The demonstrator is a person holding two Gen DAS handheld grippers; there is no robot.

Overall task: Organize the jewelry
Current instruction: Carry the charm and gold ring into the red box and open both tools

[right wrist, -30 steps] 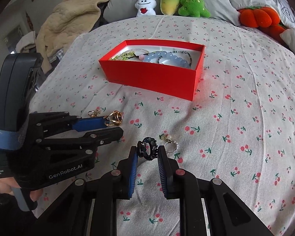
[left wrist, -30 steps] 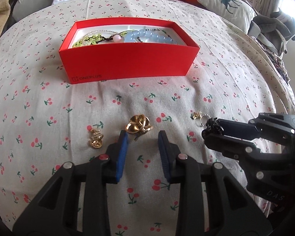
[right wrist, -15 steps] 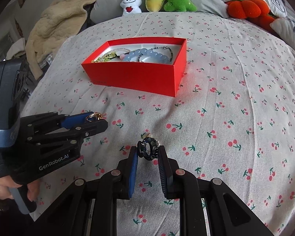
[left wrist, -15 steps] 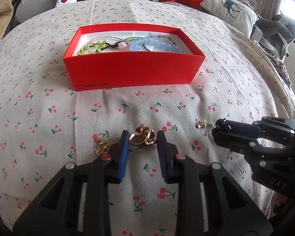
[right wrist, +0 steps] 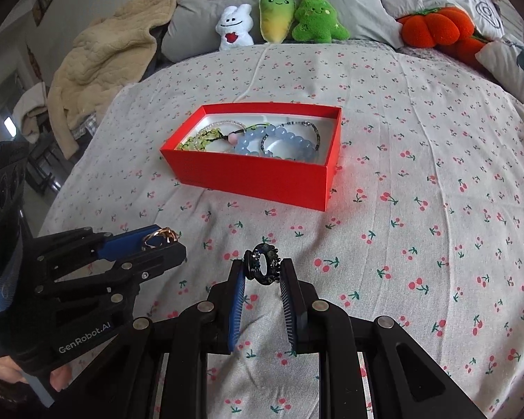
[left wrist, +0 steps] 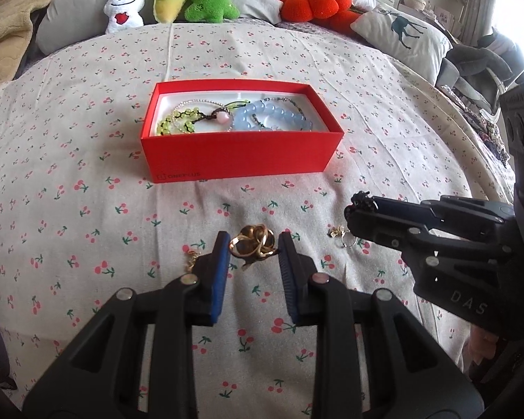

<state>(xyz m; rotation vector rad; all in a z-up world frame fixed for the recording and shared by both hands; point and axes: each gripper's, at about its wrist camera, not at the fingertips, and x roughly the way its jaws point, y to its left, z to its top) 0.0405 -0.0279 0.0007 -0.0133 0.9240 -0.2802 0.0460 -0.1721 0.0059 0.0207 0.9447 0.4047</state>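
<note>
My left gripper point(left wrist: 253, 242) is shut on a gold knot-shaped piece point(left wrist: 253, 244), held just above the cherry-print bedspread. The right gripper point(right wrist: 263, 269) is shut on a black jewelled ring point(right wrist: 263, 266), also lifted off the cloth. In the left wrist view the right gripper point(left wrist: 356, 209) comes in from the right with the black ring point(left wrist: 361, 199) at its tips. Ahead of both stands the open red box point(left wrist: 241, 155), holding green, pink and blue bead bracelets point(left wrist: 272, 117). A small gold piece point(left wrist: 191, 256) and a small earring point(left wrist: 342, 237) lie on the cloth.
Plush toys point(right wrist: 279, 21) and an orange pumpkin cushion point(right wrist: 431, 29) line the bed's far end against grey pillows. A beige blanket point(right wrist: 101, 66) is heaped at the far left. A person's fingers point(right wrist: 57, 380) hold the left gripper's handle.
Both grippers have risen off the bedspread, each carrying its piece. The left jaws closed onto the gold knot. More of the bed's far end has come into view.
</note>
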